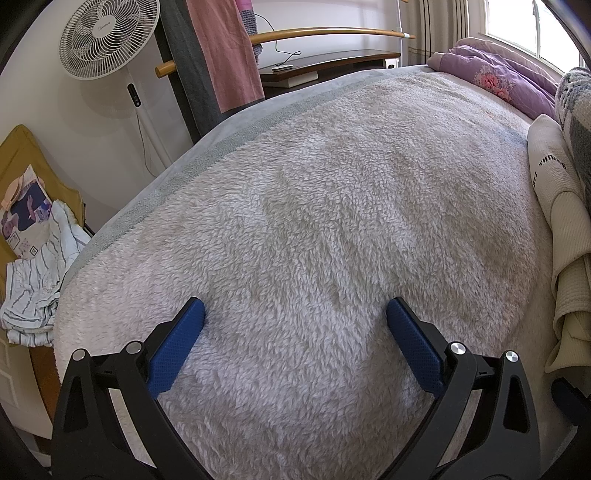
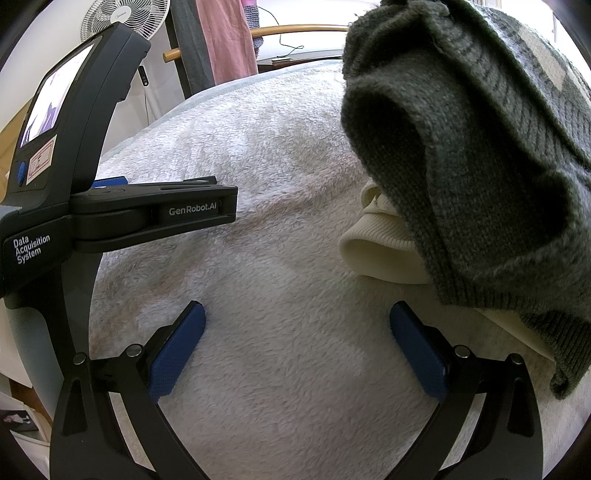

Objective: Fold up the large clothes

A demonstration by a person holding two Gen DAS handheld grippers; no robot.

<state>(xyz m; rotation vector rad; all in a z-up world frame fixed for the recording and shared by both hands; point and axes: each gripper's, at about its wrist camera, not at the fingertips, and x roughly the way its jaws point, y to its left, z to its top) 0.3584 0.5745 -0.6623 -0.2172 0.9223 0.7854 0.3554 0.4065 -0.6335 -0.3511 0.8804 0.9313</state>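
In your right wrist view, the left tool (image 2: 155, 206) reads "GenRobot.AI" on its side and "Data Acquisition System" on its housing. The fan (image 1: 107, 33) hub carries a brand, too small to confirm. Black lettering on the cream garment (image 1: 546, 166) is unreadable.

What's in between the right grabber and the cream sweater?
Only bare fluffy blanket, seen in the right wrist view. The right gripper is open, and the cream sweater lies ahead under the grey knit.

You see a pale grey fluffy fleece blanket (image 1: 314, 221), a cream ribbed-knit garment (image 2: 384, 243), a dark grey-green knitted sweater with pale blocks (image 2: 480, 166), and a purple floral quilt (image 1: 495, 77).
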